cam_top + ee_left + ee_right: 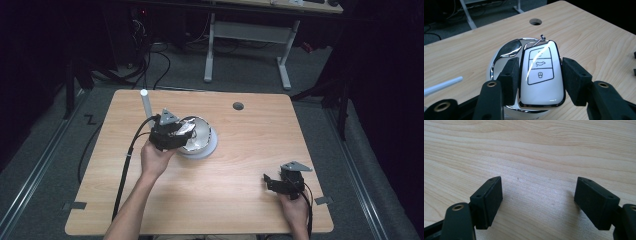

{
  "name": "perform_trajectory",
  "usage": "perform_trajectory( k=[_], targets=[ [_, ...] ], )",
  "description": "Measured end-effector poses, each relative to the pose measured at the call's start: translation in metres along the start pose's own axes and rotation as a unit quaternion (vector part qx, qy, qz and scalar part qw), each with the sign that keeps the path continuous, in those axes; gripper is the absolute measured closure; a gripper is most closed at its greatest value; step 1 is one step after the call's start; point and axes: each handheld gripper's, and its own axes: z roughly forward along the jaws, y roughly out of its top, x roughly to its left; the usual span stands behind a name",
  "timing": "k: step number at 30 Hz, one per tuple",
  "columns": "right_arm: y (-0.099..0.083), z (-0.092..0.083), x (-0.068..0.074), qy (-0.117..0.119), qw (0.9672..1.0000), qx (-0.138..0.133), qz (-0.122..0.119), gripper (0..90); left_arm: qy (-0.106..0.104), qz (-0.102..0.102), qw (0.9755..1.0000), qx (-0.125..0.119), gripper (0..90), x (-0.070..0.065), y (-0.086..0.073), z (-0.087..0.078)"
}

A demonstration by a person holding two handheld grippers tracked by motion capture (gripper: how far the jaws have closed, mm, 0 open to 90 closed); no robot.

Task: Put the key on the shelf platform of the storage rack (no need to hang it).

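While the person's left hand (156, 159) reaches forward over the light wooden table (240, 165), it holds the left gripper (540, 75) just above a shiny round silver bowl (201, 132). That bowl sits on a flat white round base (212, 145) near the middle of the table. From the left gripper view, the two black jaws stand on either side of a glossy white car key with three buttons (541, 75). The jaws are pressed against its sides, so the key is gripped and sits over the bowl. A thin white stick (145, 104) stands upright just behind the left gripper. The right hand (295, 210) rests low at the near right part of the table, well apart from the bowl. It holds the right gripper (539, 200) with its jaws spread wide and nothing between them, just bare wood.
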Motion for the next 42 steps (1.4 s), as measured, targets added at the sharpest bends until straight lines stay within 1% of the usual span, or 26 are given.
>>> perform_trajectory(
  k=[1, 2, 3, 4, 6, 7, 8, 9, 10, 11, 12, 14, 15, 20, 26, 27, 29, 30, 31, 33, 38, 39, 40, 41, 42],
  targets=[
    [0.0, 0.0, 0.0, 0.0, 1.0, 0.0, 0.0, 23.1, -0.028, 0.015, 0.9993, -0.018, 50.0, 0.003, 0.0, 0.005],
    [0.0, 0.0, 0.0, 0.0, 1.0, 0.0, 0.0, 23.1, -0.002, 0.013, 0.9999, 0.0, 50.0, 0.005, -0.001, 0.004],
    [0.0, 0.0, 0.0, 0.0, 1.0, 0.0, 0.0, 23.1, 0.001, 0.0, 1.0, 0.0, 50.0, 0.004, -0.002, 0.005],
    [0.0, 0.0, 0.0, 0.0, 1.0, 0.0, 0.0, 23.1, 0.002, -0.006, 1.0, -0.001, 50.0, 0.004, -0.002, 0.006],
    [0.0, 0.0, 0.0, 0.0, 1.0, 0.001, 0.001, 23.1, 0.002, -0.009, 0.9999, -0.005, 50.0, 0.005, -0.002, 0.009],
    [0.0, 0.0, 0.0, 0.0, 1.0, 0.001, 0.001, 23.1, 0.005, -0.01, 0.9999, -0.007, 49.9, 0.006, -0.003, 0.011],
    [0.0, 0.0, 0.0, 0.0, 1.0, 0.0, 0.001, 23.1, 0.008, -0.007, 0.9999, -0.006, 49.9, 0.007, -0.005, 0.014],
    [0.0, 0.0, 0.0, 0.0, 1.0, 0.001, 0.001, 23.1, -0.016, -0.002, 0.9995, -0.026, 49.9, 0.007, -0.007, 0.02],
    [0.0, 0.0, 0.0, 0.0, 1.0, 0.001, 0.001, 23.1, -0.016, 0.018, 0.9995, -0.022, 49.9, 0.011, -0.007, 0.022],
    [0.0, 0.0, 0.0, 0.0, 1.0, 0.001, 0.001, 23.1, 0.008, 0.008, 0.9999, -0.003, 49.9, 0.01, -0.01, 0.02],
    [0.0, 0.0, 0.0, 0.0, 1.0, 0.001, 0.001, 23.1, 0.013, -0.003, 0.9999, -0.004, 49.9, 0.009, -0.012, 0.023],
    [0.0, 0.0, 0.0, 0.0, 1.0, 0.001, 0.001, 23.1, 0.015, -0.002, 0.9999, -0.002, 49.8, 0.01, -0.015, 0.027],
    [0.0, 0.0, 0.0, 0.0, 1.0, 0.001, 0.001, 23.1, 0.018, -0.006, 0.9998, -0.002, 49.9, 0.011, -0.016, 0.029],
    [0.0, 0.0, 0.0, 0.0, 1.0, 0.001, 0.0, 23.1, 0.03, 0.005, 0.9995, 0.003, 49.8, 0.015, -0.024, 0.04],
    [0.0, 0.0, 0.0, 0.0, 1.0, 0.001, 0.0, 23.1, 0.048, 0.011, 0.9987, 0.011, 49.6, 0.02, -0.032, 0.049],
    [0.0, 0.0, 0.0, 0.0, 1.0, 0.0, 0.001, 23.1, 0.05, 0.013, 0.9986, 0.013, 49.6, 0.021, -0.033, 0.05],
    [0.0, 0.0, 0.0, 0.0, 1.0, 0.0, 0.001, 23.1, 0.055, 0.01, 0.9983, 0.019, 49.4, 0.022, -0.034, 0.051],
    [0.0, 0.0, 0.0, 0.0, 1.0, 0.001, 0.001, 23.1, 0.054, 0.015, 0.9982, 0.023, 49.3, 0.023, -0.034, 0.052],
    [0.0, 0.0, 0.0, 0.0, 1.0, 0.0, 0.001, 23.1, 0.058, 0.007, 0.998, 0.026, 49.2, 0.022, -0.034, 0.052],
    [0.0, 0.0, 0.0, 0.001, 1.0, 0.001, 0.001, 23.1, 0.057, 0.01, 0.9978, 0.031, 49.1, 0.023, -0.034, 0.053],
    [0.0, 0.0, 0.0, 0.001, 1.0, 0.001, 0.001, 23.1, 0.063, 0.01, 0.9973, 0.035, 48.3, 0.024, -0.036, 0.054],
    [0.0, 0.0, 0.0, 0.001, 1.0, 0.001, 0.0, 23.1, 0.061, 0.014, 0.9974, 0.035, 47.0, 0.024, -0.036, 0.054],
    [0.0, 0.0, 0.0, 0.001, 1.0, 0.001, 0.0, 23.1, 0.061, 0.011, 0.9974, 0.037, 43.8, 0.023, -0.036, 0.053],
    [0.0, 0.0, 0.0, 0.001, 1.0, 0.001, 0.0, 23.0, 0.057, 0.013, 0.9975, 0.039, 41.3, 0.023, -0.035, 0.051],
    [0.0, 0.0, 0.0, 0.001, 1.0, 0.001, 0.001, 23.0, 0.058, 0.014, 0.9975, 0.039, 39.6, 0.023, -0.034, 0.05]
  ],
)
